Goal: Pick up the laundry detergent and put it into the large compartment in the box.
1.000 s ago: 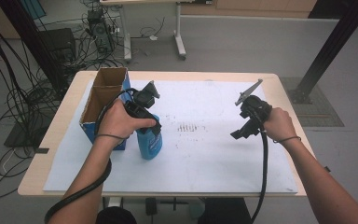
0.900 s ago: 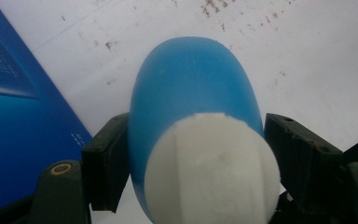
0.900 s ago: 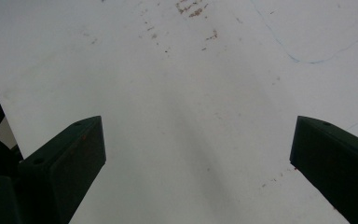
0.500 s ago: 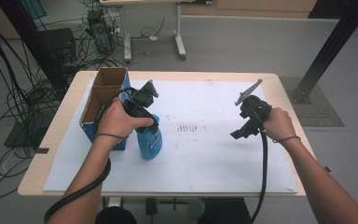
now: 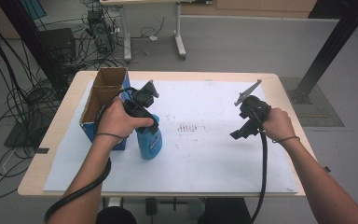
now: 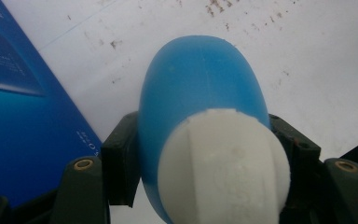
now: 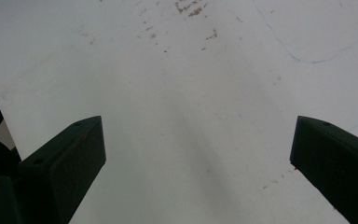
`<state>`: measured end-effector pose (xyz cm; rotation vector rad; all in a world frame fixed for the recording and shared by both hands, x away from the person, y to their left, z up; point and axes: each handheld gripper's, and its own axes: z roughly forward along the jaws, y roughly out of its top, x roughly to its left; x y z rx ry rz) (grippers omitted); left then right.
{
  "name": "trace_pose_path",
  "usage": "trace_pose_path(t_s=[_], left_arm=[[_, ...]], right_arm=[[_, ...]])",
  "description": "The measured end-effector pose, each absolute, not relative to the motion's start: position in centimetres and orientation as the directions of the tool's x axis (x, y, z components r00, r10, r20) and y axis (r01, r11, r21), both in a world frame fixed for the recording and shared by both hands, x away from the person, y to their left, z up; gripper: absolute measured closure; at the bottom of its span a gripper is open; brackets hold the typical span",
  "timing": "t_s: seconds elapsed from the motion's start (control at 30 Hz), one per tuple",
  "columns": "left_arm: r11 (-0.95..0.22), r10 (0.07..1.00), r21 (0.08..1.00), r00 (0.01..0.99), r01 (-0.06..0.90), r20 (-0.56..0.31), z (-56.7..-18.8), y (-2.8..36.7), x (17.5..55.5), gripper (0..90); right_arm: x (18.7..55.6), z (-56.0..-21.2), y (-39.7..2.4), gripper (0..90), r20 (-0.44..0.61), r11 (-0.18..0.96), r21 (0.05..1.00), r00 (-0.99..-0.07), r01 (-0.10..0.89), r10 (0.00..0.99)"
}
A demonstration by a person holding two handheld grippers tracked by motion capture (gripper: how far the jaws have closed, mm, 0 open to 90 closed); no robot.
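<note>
Clamped around the blue bottle (image 6: 200, 107), the left gripper (image 5: 142, 114) had just finished closing; in the left gripper view its two black pads (image 6: 119, 161) pressed the bottle's sides just below the white cap (image 6: 223, 168). The bottle stood upright on the white paper sheet (image 5: 205, 154), its long axis vertical and its cap pointing up into the gripper, which came down on it from above with the person's left hand (image 5: 119, 119) wrapped round the handle. Seen from the high view, the bottle sat on the left half of the sheet, just beside the blue cardboard box (image 5: 103, 100); whether the two touched I could not tell. That box, open at the top, ran lengthwise away from the person along the sheet's left edge, so the bottle had little room on that side.

Over on the right, the right gripper (image 5: 240, 133) hung above the paper in the right hand (image 5: 277, 123) with its jaws spread wide and nothing between them; the right gripper view looked down on bare, faintly stained paper. It was well apart from the bottle, with a broad stretch of open sheet between the two, marked by a patch of small dark smudges (image 5: 189, 127). Beyond both hands the sheet continued bare towards the far edge of the wooden table (image 5: 191, 74), and past that lay grey floor.
</note>
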<state>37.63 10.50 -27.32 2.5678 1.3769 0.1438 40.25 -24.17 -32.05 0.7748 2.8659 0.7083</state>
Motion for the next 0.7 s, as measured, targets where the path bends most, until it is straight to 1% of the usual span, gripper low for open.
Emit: trace_pose_path(t_s=[0.7], left_arm=[[-0.553,0.819,0.251,0.573,0.794,-0.008,-27.34,10.54,37.54,37.2]], right_arm=[[40.20,-32.00,-24.01,3.2,0.032,0.764,0.454,-0.866,0.458,0.500]])
